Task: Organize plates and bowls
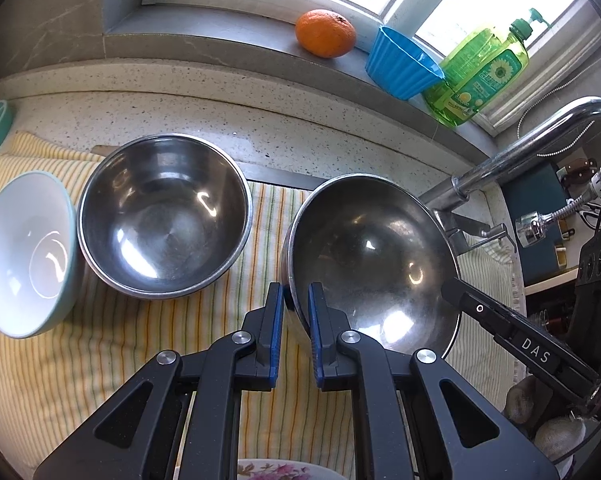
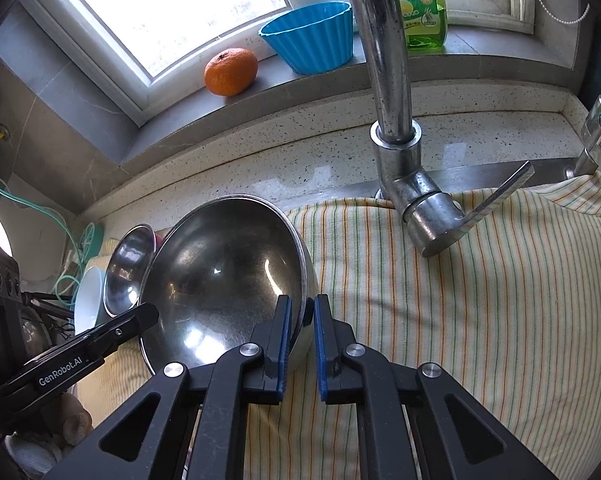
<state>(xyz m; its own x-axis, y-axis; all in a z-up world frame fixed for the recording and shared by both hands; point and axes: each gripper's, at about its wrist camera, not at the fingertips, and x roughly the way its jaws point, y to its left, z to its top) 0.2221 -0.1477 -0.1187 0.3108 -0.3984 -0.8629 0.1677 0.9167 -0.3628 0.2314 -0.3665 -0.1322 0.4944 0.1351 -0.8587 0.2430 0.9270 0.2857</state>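
In the left wrist view, the left gripper (image 1: 294, 300) is clenching the near rim of the big steel bowl (image 1: 370, 260), which is tilting on the striped cloth (image 1: 100, 360). A smaller steel bowl (image 1: 164, 216) and a white bowl (image 1: 24, 252) are sitting empty to its left.

In the right wrist view, the right gripper (image 2: 301, 312) is pinching the same bowl's opposite rim (image 2: 304, 280), beside the faucet (image 2: 400, 168).

speckled counter (image 1: 204, 120) | striped cloth (image 1: 100, 360) on it | cloth carries white bowl (image 1: 24, 256), steel bowl (image 1: 164, 216)
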